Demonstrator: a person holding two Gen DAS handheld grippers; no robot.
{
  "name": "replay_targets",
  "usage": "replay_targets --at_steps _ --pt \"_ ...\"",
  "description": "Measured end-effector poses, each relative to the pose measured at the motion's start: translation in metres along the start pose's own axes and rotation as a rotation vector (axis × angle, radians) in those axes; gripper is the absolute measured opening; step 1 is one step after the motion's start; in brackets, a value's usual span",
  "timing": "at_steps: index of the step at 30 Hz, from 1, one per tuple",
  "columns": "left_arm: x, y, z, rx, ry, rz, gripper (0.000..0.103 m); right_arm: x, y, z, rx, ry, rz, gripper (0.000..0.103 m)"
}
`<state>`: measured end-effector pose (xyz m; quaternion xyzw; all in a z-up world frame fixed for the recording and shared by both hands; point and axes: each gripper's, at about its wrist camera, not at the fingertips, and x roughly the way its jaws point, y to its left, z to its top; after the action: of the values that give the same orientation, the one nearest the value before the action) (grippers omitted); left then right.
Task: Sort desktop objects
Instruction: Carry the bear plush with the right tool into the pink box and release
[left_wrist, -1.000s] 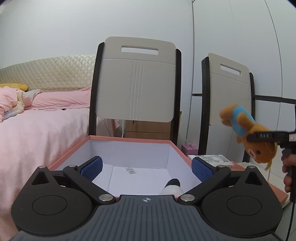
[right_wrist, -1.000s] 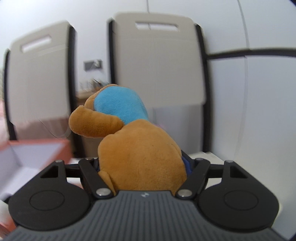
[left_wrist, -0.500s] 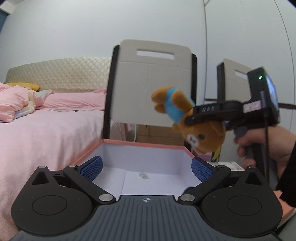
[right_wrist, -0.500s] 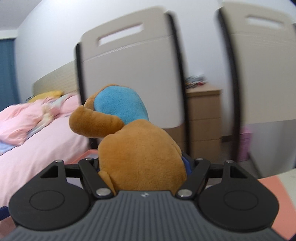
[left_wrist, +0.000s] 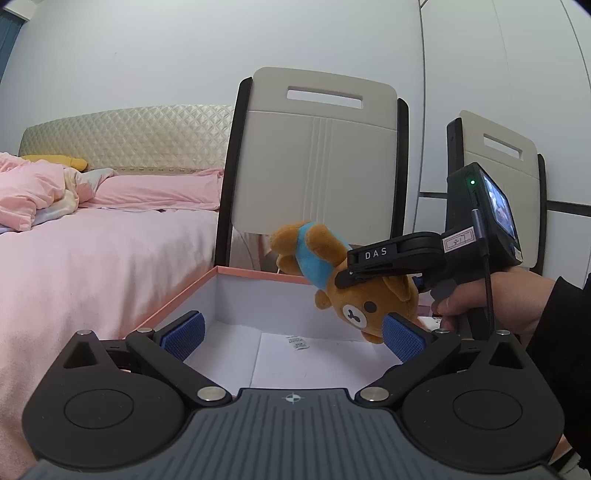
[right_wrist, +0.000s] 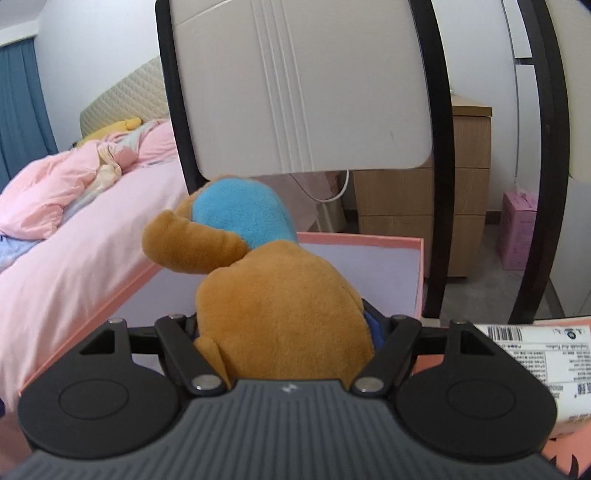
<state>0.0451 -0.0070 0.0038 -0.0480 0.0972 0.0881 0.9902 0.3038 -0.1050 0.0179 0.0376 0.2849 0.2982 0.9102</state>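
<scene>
Right hand-held gripper is being kept clamped on the plush bear, so its fingertips are being mostly hidden by the brown fur; only a sliver of blue pad is being shown at the right side of the toy. From the left wrist view the bear is being held head-down and tilted over the open pink box, its face just above the white floor of the box, and its lower edge is being covered by the left hand-held gripper's right pad. Whether the bear is touching the box floor can't be told. The person's right hand is being wrapped around the grip, forearm cut off at the frame edge.

Left hand-held gripper is being held spread wide, nothing between the blue pads, pointed level over the near edge of the box. A small printed slip is lying in the box; its text is too small to read. A labelled package is being cut off at the right edge.
</scene>
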Motion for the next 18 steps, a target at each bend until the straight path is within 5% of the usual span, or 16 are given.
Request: replay_targets --at_steps 10,12,18 --pt "-0.005 -0.001 0.005 0.0 -0.013 -0.025 0.103 -0.008 -0.015 -0.006 0.062 -0.01 -0.022 0.091" --pt "-0.007 -0.002 0.006 0.001 -0.02 -0.035 0.103 -0.018 -0.017 -0.006 0.087 -0.043 -0.021 0.098" --pt "-0.011 -0.005 0.008 0.014 -0.04 -0.051 0.103 -0.058 -0.02 -0.009 0.127 -0.152 -0.04 0.101"
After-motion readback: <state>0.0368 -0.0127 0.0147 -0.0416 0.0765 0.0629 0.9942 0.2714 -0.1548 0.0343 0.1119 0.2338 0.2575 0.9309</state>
